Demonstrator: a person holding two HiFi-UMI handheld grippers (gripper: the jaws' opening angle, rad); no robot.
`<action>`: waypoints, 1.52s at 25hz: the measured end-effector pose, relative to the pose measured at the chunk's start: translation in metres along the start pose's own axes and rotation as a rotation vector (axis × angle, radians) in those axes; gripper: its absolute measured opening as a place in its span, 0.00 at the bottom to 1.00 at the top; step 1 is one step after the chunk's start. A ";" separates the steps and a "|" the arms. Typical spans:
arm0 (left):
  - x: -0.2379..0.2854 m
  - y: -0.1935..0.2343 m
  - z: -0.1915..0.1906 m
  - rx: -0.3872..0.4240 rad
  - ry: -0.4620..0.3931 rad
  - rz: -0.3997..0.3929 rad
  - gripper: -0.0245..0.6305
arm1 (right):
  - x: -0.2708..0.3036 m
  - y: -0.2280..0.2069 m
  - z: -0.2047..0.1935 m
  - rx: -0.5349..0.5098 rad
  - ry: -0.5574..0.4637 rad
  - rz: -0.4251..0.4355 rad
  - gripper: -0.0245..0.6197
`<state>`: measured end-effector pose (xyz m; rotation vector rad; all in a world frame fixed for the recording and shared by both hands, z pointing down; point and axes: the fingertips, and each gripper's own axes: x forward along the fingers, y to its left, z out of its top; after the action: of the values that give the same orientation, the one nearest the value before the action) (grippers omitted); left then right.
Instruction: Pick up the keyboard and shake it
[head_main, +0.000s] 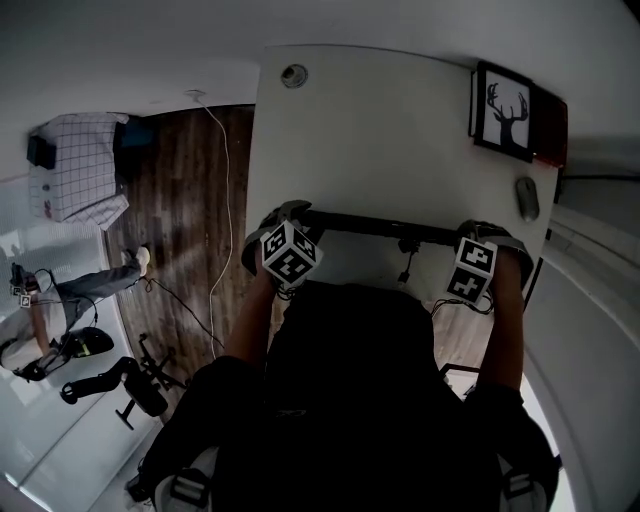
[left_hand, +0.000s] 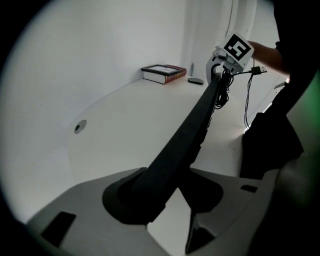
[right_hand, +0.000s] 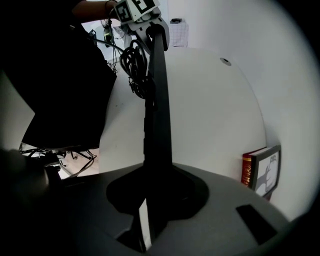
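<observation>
The black keyboard is turned edge-on and hangs as a thin dark bar over the near part of the white table. My left gripper is shut on its left end, and in the left gripper view the keyboard runs away from the jaws toward the other gripper. My right gripper is shut on the right end; its own view shows the keyboard clamped between the pads. A coiled black cable dangles from the keyboard's underside.
At the far right of the table a framed deer picture lies on a red book, with a grey mouse beside it. A round cable hole sits at the far left corner. Left of the table are wood floor and a white cord.
</observation>
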<state>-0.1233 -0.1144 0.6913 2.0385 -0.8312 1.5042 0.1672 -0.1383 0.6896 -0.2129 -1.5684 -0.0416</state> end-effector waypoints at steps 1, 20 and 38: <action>0.001 0.004 0.003 0.007 -0.010 0.010 0.33 | 0.000 -0.003 -0.001 0.003 -0.007 0.000 0.17; 0.014 0.036 0.028 0.023 -0.090 0.041 0.44 | 0.005 -0.040 -0.007 0.004 -0.056 -0.014 0.25; 0.039 0.054 0.039 0.073 -0.034 -0.181 0.52 | 0.013 -0.079 -0.009 -0.019 -0.130 0.054 0.40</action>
<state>-0.1267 -0.1869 0.7183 2.1344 -0.5944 1.4229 0.1631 -0.2161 0.7112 -0.2768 -1.6914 -0.0005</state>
